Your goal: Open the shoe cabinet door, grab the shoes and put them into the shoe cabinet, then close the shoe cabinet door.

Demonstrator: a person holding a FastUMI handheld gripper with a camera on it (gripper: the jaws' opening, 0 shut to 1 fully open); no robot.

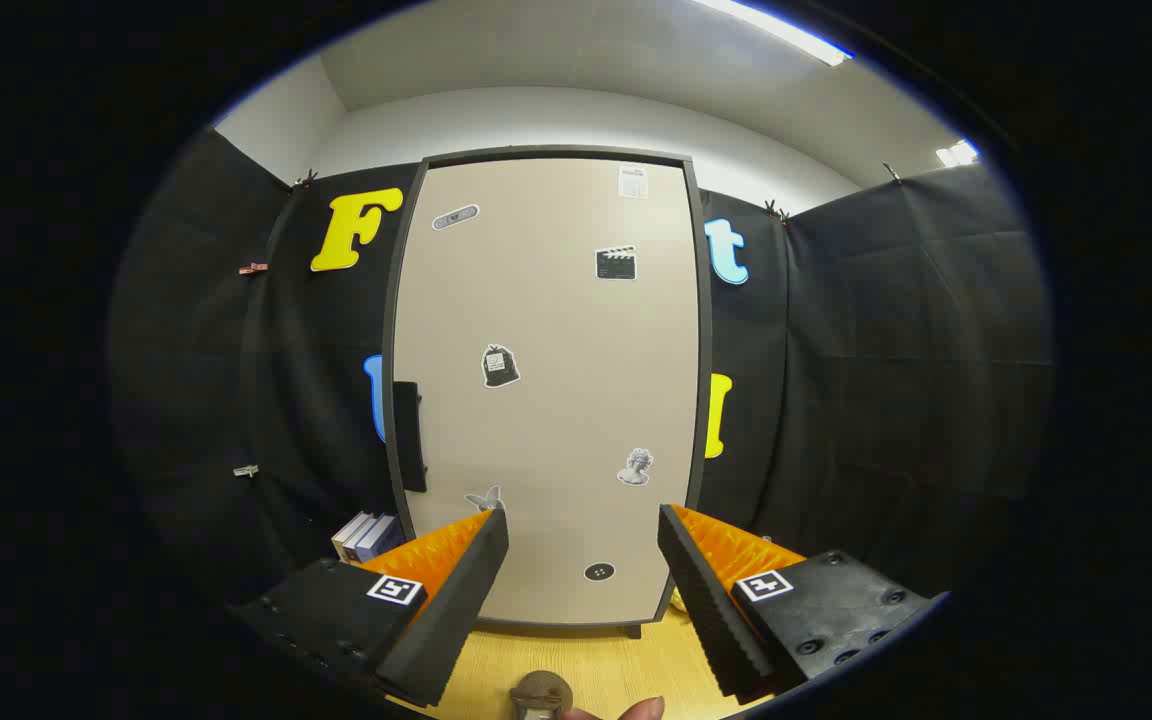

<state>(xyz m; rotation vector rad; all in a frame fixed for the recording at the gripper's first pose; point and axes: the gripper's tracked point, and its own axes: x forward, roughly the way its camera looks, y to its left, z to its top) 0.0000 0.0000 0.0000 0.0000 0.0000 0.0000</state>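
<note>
tool [584,560] fingers spread, empty, facing upright shoe cabinet [546,390], its door closed.

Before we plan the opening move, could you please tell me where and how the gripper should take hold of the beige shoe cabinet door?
Grip the dark vertical handle on the left edge of the closed beige shoe cabinet door. It is the only protruding part; the rest is flat panel with stickers. Probably come from the front, fingers either side of the handle, then pull. The gripper is open, well short of the door.
</note>
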